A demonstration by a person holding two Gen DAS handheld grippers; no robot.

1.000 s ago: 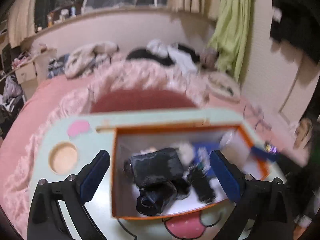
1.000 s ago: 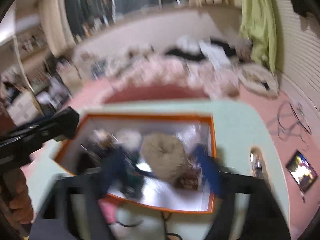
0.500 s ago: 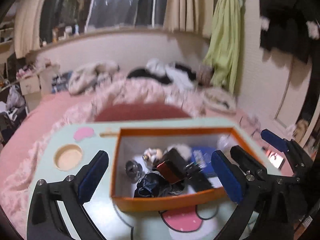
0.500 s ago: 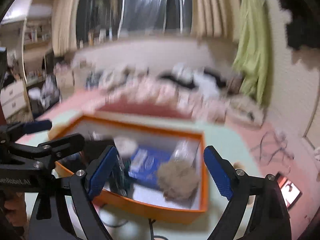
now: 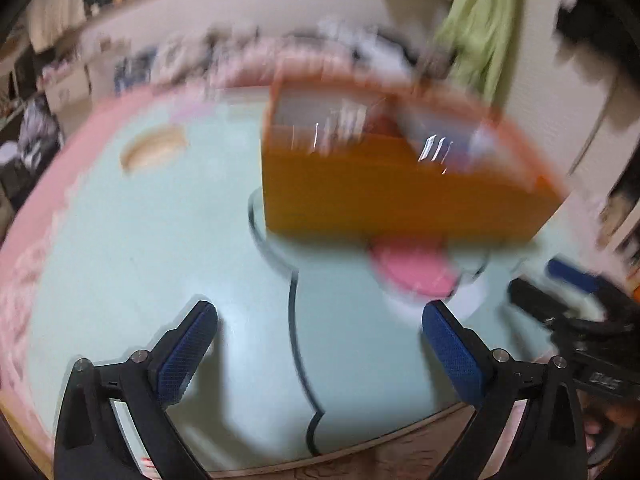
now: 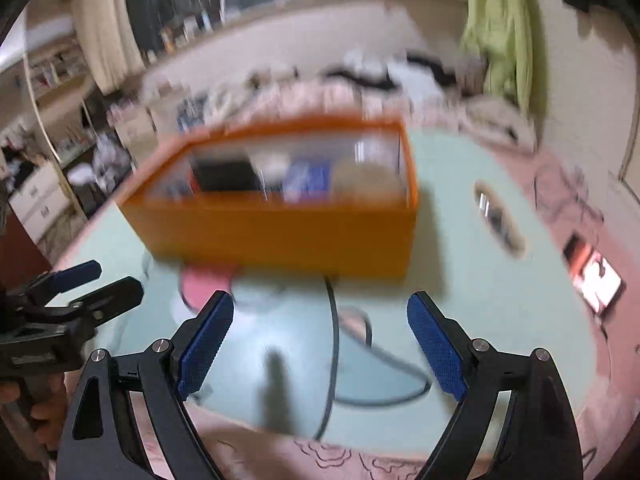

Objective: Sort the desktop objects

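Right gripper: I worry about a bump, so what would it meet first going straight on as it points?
Probably the bare table top just short of the orange box; the right gripper is open, empty.

No legible text or labels.

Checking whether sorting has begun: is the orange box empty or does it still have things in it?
Not empty. The orange box holds blurred dark, blue and tan items; exactly what they are cannot be told.

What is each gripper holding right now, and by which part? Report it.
Nothing is held. The left gripper and right gripper both stand open over the table, short of the orange box.
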